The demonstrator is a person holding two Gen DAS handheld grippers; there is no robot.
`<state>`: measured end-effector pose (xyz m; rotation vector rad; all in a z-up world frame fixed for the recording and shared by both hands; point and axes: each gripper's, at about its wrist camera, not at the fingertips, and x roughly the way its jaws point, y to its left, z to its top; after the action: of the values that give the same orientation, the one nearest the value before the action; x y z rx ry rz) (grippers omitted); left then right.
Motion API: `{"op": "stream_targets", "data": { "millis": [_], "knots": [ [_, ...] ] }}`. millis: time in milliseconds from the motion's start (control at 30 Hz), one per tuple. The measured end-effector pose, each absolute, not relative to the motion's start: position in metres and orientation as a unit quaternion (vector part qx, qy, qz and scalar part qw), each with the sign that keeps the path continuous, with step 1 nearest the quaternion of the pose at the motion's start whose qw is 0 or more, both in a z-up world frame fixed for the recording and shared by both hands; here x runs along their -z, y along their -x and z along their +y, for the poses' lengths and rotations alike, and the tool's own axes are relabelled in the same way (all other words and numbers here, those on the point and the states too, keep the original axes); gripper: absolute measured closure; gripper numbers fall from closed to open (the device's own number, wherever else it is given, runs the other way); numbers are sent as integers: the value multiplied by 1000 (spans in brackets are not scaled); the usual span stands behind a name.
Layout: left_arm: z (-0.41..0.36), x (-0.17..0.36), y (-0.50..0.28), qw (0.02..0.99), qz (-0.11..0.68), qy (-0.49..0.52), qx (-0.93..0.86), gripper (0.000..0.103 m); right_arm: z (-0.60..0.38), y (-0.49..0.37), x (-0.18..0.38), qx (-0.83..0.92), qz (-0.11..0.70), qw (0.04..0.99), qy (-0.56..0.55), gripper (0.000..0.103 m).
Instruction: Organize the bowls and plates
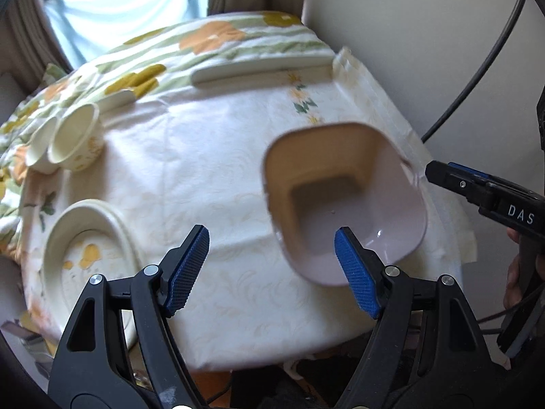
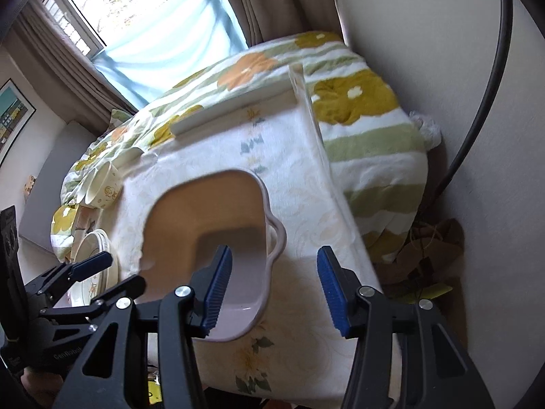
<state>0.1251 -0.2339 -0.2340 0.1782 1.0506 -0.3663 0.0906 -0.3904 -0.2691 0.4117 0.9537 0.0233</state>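
A pale pink square bowl [image 1: 344, 197] with a tan inside wall sits on the white tablecloth [image 1: 211, 156] near the table's front right. It also shows in the right wrist view [image 2: 218, 225]. My left gripper [image 1: 272, 266] is open and empty, its right finger in front of the bowl's near rim. My right gripper [image 2: 274, 289] is open and empty; its left finger overlaps the bowl's inside, its right finger is beside the bowl. A stack of cream plates [image 1: 88, 255] lies at the front left. Two cream bowls [image 1: 73, 136] stand at the left.
A long cream tray [image 1: 259, 68] lies at the table's far edge, against a flowered quilt [image 2: 357, 102]. A wall [image 2: 425, 34] and a black cable [image 2: 477, 119] are on the right. A window with curtains is behind.
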Motion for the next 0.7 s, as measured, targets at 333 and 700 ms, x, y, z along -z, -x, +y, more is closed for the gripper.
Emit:
{"op": "stream_targets", "data": {
  "millis": [333, 700],
  "knots": [
    [-132, 136, -92, 905, 421, -42, 38, 1, -333, -113, 204, -142, 401, 889, -168, 37],
    [-25, 99, -137, 922, 385, 27, -9, 0, -236, -164, 165, -202, 389, 892, -113, 1]
  ]
}}
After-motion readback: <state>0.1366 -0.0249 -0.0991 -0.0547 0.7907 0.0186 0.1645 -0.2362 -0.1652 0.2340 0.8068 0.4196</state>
